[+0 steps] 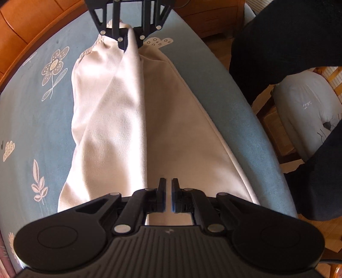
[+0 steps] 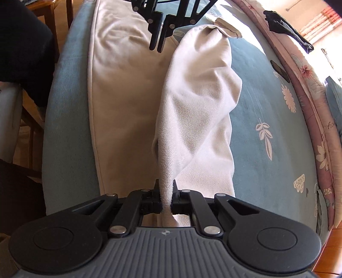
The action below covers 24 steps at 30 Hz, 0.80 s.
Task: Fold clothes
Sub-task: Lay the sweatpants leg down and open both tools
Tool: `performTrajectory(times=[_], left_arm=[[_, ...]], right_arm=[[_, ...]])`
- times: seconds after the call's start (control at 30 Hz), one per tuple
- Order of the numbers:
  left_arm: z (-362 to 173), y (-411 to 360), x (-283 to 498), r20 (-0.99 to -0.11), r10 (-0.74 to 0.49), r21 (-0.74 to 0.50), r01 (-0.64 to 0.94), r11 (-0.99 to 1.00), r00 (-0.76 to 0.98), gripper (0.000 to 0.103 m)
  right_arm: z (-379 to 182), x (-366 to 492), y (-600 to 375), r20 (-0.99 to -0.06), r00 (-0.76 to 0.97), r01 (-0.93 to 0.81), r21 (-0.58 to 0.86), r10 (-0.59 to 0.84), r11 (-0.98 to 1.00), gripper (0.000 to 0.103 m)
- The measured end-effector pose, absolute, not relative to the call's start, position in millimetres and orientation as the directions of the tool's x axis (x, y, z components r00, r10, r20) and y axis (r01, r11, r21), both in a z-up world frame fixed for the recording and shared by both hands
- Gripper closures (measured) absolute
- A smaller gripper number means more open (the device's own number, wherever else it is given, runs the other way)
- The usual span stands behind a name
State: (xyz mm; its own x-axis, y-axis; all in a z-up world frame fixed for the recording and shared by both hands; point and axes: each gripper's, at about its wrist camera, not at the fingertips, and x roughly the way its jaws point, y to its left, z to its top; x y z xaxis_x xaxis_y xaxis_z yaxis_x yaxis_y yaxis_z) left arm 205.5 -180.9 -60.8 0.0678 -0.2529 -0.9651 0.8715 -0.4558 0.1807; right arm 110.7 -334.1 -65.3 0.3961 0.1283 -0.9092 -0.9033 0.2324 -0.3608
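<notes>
A cream garment (image 1: 132,119) lies lengthwise on a blue flowered bedspread (image 1: 32,119). My right gripper (image 2: 166,188) is shut on a bunched edge of the garment (image 2: 192,102) and holds that fold lifted in a ridge above the flat layer. In the left wrist view the right gripper (image 1: 130,43) shows at the far end, pinching the cloth. My left gripper (image 1: 168,188) hovers over the near end of the garment, its jaws shut with only a thin slit and no cloth between them. From the right wrist view the left gripper (image 2: 157,48) hangs just above the flat cloth.
A person in dark clothing (image 1: 288,38) stands beside the bed. A chair with a grey cushion (image 1: 303,111) and wooden furniture (image 1: 215,17) are nearby. A pink floral border (image 2: 310,89) edges the bedspread (image 2: 267,96), with a dark cloth (image 2: 286,23) on it.
</notes>
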Motion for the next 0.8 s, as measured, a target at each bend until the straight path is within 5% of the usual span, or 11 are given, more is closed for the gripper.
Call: performTrajectory(times=[0.37, 0.47, 0.63, 0.8], left_arm=[[-84, -177, 191, -0.974, -0.223, 0.099, 0.946, -0.309, 0.03, 0.096], [-89, -174, 205, -0.975, -0.221, 0.059, 0.992, -0.113, 0.033, 0.096], [-87, -155, 230, -0.966, -0.252, -0.003, 0.965, 0.261, 0.065, 0.094], [-81, -114, 254, -0.944, -0.297, -0.082, 0.768, 0.635, 0.145, 0.072]], right_arm=[[-111, 90, -341, -0.922, 0.379, -0.9, -0.348, 0.079, 0.263, 0.092], [-116, 87, -342, -0.93, 0.362, -0.891, -0.326, 0.059, 0.316, 0.079], [-82, 98, -343, -0.945, 0.313, -0.834, -0.229, 0.089, 0.502, 0.075], [-40, 132, -334, -0.923, 0.325, -0.687, -0.079, 0.208, 0.722, 0.056]])
